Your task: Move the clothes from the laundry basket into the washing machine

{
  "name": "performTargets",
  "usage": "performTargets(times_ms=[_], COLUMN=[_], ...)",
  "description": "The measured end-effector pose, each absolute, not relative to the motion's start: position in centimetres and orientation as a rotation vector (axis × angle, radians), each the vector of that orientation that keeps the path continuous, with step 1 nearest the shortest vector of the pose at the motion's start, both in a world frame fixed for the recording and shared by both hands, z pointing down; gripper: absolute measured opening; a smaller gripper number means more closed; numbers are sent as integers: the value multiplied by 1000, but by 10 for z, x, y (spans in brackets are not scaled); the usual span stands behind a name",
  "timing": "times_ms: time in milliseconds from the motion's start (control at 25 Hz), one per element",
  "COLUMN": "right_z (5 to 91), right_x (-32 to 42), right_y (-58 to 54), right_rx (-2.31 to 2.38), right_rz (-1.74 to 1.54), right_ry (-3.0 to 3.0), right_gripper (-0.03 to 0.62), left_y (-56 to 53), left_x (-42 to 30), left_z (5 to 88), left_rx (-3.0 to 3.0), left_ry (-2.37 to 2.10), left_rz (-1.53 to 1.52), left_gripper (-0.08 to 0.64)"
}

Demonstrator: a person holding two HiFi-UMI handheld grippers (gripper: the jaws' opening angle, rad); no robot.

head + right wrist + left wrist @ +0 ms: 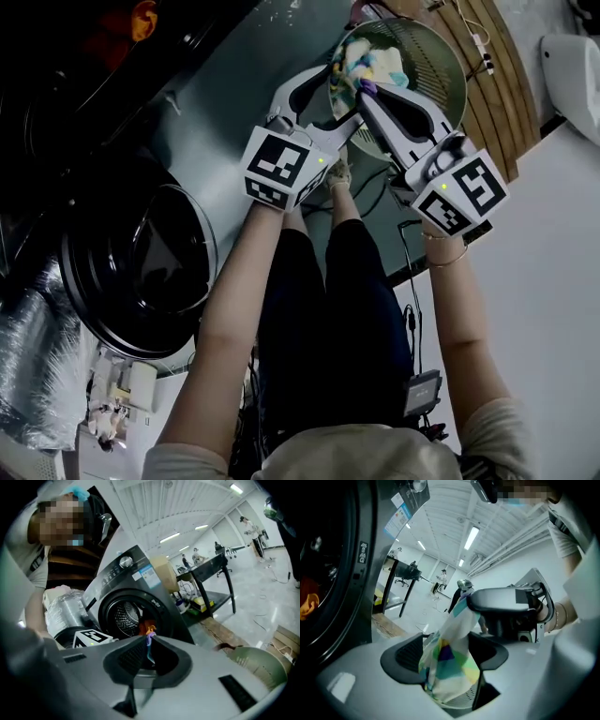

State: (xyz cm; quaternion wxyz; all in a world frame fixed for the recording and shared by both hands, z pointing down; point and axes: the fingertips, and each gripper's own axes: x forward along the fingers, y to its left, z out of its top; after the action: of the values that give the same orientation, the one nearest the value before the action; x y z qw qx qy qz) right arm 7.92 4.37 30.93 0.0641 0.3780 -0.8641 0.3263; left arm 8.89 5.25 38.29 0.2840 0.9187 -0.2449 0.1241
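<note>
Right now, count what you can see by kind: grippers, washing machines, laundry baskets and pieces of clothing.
Grippers: 2, the left gripper and the right gripper
Washing machine: 1
Laundry basket: 1
Pieces of clothing: 2, the patterned cloth pinched by the right gripper and the orange garment
Total: 6

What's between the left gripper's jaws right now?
A multicoloured cloth hangs loose there, its top pinched by the right gripper; the left gripper view shows it.
</note>
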Motion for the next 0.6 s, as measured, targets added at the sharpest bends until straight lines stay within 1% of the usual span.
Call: performTargets(times_ms=[80, 120, 200, 280, 360, 440, 480, 520, 560, 600], right_z=[302, 300, 302, 307, 318, 332, 340, 349, 358, 369], right_x=[68, 62, 52, 50, 52, 52, 53, 55, 57, 61], right_y=[40, 40, 42, 40, 38, 41, 43, 44, 46, 48], right_rx=[1083, 1052, 996, 981, 1021, 1041, 1044, 1049, 1058, 1068], right_rz=[982, 992, 1023, 1020, 950, 894, 895, 911, 933, 952], right_ry=[-2675, -2702, -2735, -2742, -2705, -2653, -2633, -2611, -2584, -2552], right_gripper=[35, 34, 34, 35, 35, 39, 110, 164, 202, 213], left_y=[43, 42, 46, 46, 45, 44, 42, 39, 37, 35], left_x=[86, 84, 81, 75, 64, 48, 40, 32, 23, 15], left_z=[374, 372, 372, 377, 385, 392, 395, 397, 398, 398], left_rx=[2498, 2500, 2496, 2505, 2483, 2433, 2408, 2384, 2362, 2342], left_ry=[-632, -602, -553, -580, -657, -745, -786, -824, -857, -885], left_rz=[294, 281, 286, 337, 394, 418, 425, 429, 430, 426], left_gripper=[288, 273, 158, 96, 69, 64, 63, 61, 61, 61])
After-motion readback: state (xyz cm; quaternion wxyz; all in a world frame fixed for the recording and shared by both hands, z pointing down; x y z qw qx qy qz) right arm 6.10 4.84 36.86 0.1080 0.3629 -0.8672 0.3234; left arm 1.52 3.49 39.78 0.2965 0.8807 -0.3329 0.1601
